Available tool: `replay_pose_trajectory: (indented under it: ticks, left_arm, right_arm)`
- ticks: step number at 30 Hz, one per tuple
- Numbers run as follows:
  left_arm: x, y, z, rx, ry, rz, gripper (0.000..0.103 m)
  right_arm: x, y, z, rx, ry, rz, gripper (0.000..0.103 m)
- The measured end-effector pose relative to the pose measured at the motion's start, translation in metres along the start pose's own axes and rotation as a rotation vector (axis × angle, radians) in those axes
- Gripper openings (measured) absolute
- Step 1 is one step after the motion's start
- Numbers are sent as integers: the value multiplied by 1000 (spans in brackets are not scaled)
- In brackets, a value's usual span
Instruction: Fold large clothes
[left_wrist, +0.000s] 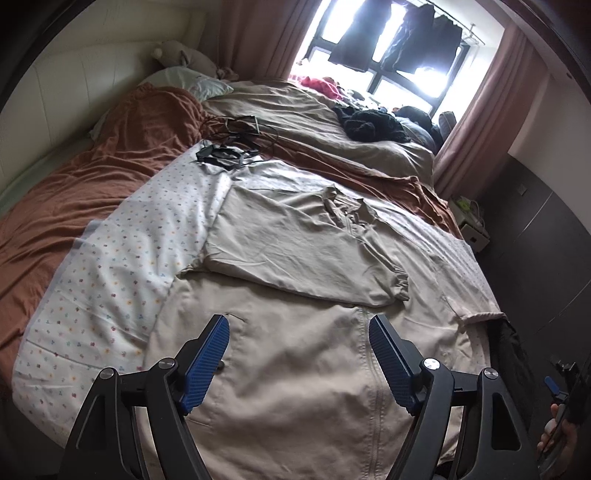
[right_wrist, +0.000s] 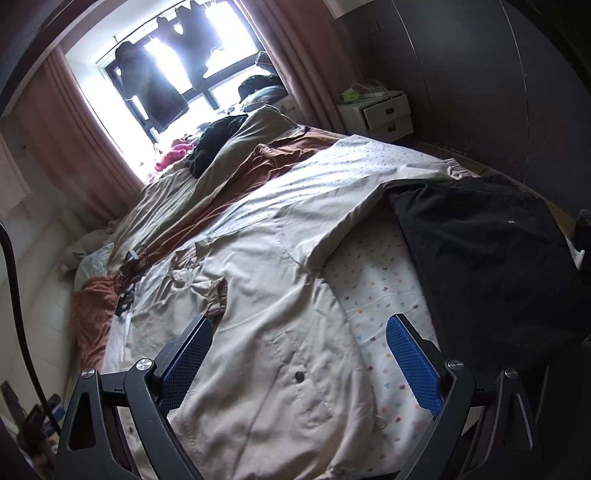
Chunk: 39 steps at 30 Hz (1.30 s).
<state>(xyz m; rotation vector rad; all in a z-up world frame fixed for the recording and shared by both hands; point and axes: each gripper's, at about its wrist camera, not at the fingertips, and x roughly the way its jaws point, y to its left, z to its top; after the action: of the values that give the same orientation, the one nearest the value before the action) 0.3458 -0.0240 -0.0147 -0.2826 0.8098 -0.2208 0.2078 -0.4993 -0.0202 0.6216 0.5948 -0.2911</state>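
Beige jacket (left_wrist: 295, 387) lies flat, one sleeve (left_wrist: 295, 251) folded across, under our left gripper (left_wrist: 299, 354) and right gripper (right_wrist: 299, 354), both gaping, empty.

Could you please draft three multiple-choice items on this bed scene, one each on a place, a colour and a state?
1. Where does the folded-over sleeve lie?
A. across the beige jacket's chest
B. off the bed's edge
C. under the pillow

2. What colour is the garment beside the beige jacket?
A. red
B. black
C. green

3. How does the left tool stand?
A. shut on a sleeve
B. shut on nothing
C. open and holding nothing

Answers:
1 A: the sleeve, cuff included, rests on the jacket's front.
2 B: it shows dark black on the dotted sheet.
3 C: its blue pads stand wide apart above the cloth.
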Motion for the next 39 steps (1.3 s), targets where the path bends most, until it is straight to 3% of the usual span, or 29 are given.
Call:
replay_pose_trajectory:
  ticks: [15,22,29,39]
  left_arm:
    - [65,-79,7,42,19,-29,79]
    - [121,-88,15,19,49,-12,79]
    - [169,-93,20,5,49,11,79]
    - [235,-97,17,-26,61,12,79]
  right_arm:
    - [44,-51,87,-28,4,-29,92]
    - [104,-78,124,25,48,-25,73]
    - [162,-122,146,134,87,-23,61]
    - [227,-135,165,188,116,15,59]
